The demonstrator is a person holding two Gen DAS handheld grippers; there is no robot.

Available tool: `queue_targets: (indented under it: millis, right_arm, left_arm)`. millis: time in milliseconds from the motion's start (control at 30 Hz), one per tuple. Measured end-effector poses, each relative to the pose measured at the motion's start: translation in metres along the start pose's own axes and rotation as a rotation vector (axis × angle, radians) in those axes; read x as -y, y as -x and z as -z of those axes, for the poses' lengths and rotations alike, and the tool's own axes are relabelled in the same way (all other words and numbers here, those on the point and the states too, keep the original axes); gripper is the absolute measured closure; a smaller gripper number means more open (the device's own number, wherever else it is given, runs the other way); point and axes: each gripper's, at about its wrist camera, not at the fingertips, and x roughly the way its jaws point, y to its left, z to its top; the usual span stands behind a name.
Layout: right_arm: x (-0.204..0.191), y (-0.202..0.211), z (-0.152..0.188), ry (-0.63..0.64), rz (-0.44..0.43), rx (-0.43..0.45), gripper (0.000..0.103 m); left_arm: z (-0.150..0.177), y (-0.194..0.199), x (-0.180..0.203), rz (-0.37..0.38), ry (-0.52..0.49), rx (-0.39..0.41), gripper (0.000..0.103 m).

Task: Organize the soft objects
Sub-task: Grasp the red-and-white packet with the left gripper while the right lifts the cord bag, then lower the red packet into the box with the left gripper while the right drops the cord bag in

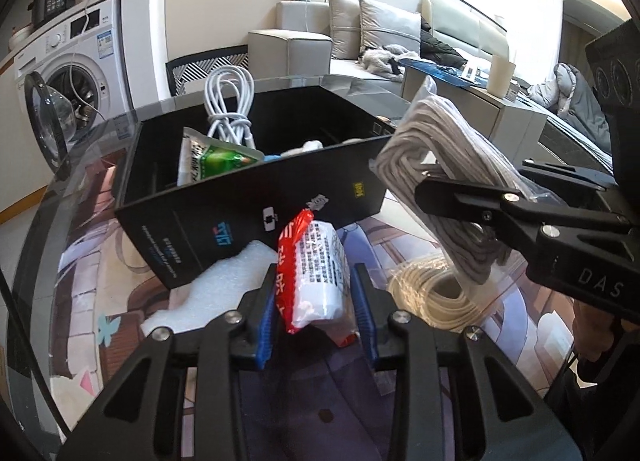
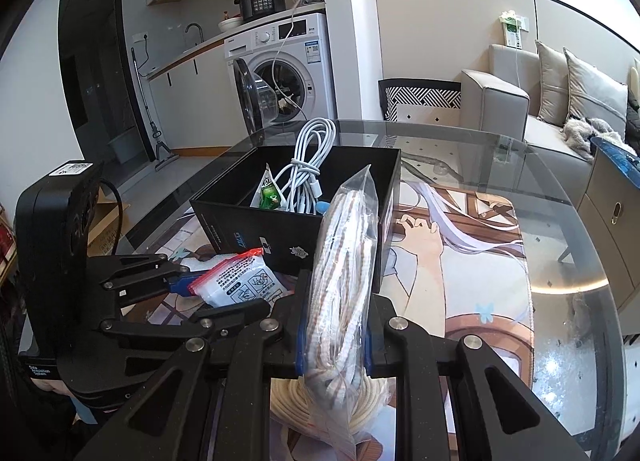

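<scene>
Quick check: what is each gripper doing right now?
Left gripper: shut on the red-and-white packet.
Right gripper: shut on the bagged grey rope.

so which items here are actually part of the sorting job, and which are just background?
Job:
- black box
- white cable and green packet, in the box
- red-topped bag, in left gripper
- bagged grey cord, in right gripper
- cream cord coil
- white foam

Background:
- washing machine
- sofa
- pressure cooker

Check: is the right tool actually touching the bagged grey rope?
Touching. The right wrist view shows the right tool with both blue pads pressed against the bagged grey rope, pinching it between the jaws.
</scene>
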Motion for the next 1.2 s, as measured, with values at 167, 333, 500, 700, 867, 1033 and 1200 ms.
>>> queue_targets:
  millis: [167, 333, 500, 700, 867, 1033, 1200]
  right_arm:
    - [0.0, 0.0, 0.0, -0.002, -0.001, 0.003, 0.084]
    - [-0.001, 0.004, 0.001, 0.002, -0.002, 0.014, 0.084]
    - [-0.004, 0.011, -0.002, 0.008, -0.005, 0.037, 0.084]
    - [-0.008, 0.02, -0.009, 0.007, -0.019, 0.071, 0.084]
    - [-0.007, 0.02, -0.02, -0.018, -0.032, 0.091, 0.084]
    - [-0.006, 0.015, -0.034, -0.028, -0.026, 0.095, 0.084]
    - [-0.007, 0.012, -0.046, -0.024, -0.026, 0.097, 0.084]
  left_arm:
    - [-0.001, 0.004, -0.002, 0.032, 0.014, 0.005, 0.086]
    - [0.001, 0.013, -0.004, 0.036, 0.023, 0.025, 0.086]
    - [-0.002, 0.029, -0.01, 0.04, 0.049, 0.063, 0.086]
    - [-0.015, 0.048, -0.023, 0.035, 0.084, 0.108, 0.086]
    - [-0.027, 0.058, -0.033, 0.03, 0.12, 0.141, 0.086]
    - [-0.04, 0.062, -0.04, 0.037, 0.144, 0.163, 0.086]
    - [-0.049, 0.063, -0.048, 0.05, 0.169, 0.175, 0.086]
